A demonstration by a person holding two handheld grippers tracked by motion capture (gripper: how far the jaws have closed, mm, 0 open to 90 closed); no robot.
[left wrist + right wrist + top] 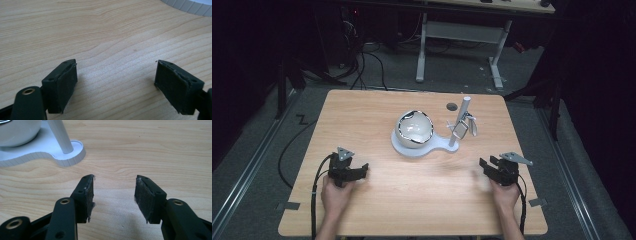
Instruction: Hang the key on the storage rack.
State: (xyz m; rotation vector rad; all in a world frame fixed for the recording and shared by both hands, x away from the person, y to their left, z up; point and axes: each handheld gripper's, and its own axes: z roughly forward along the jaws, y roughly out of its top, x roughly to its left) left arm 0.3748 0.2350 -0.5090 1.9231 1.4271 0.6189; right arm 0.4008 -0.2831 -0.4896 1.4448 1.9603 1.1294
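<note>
A white bowl (pixel 414 128) sits on a flat white base (pixel 436 144) in the middle of the wooden table (pixel 377 107). A white post (pixel 460 120) rises from the base's right lobe, and a small metal piece (pixel 467 126) hangs on it. My left gripper (pixel 362 171) rests low at the front left, open, with bare wood between its jaws (pixel 116 78). My right gripper (pixel 483 166) sits at the front right, open, nothing between its pads (pixel 113 195). In the right gripper view the post (pixel 60 136), the base (pixel 45 153) and the bowl (pixel 18 131) lie ahead to the left.
A round hole (pixel 452 106) marks the table's far right. The base's ribbed rim (pixel 186 6) shows at the top right of the left gripper view. Cables, a desk frame (pixel 459 45) and dark stands surround the table on the floor beyond.
</note>
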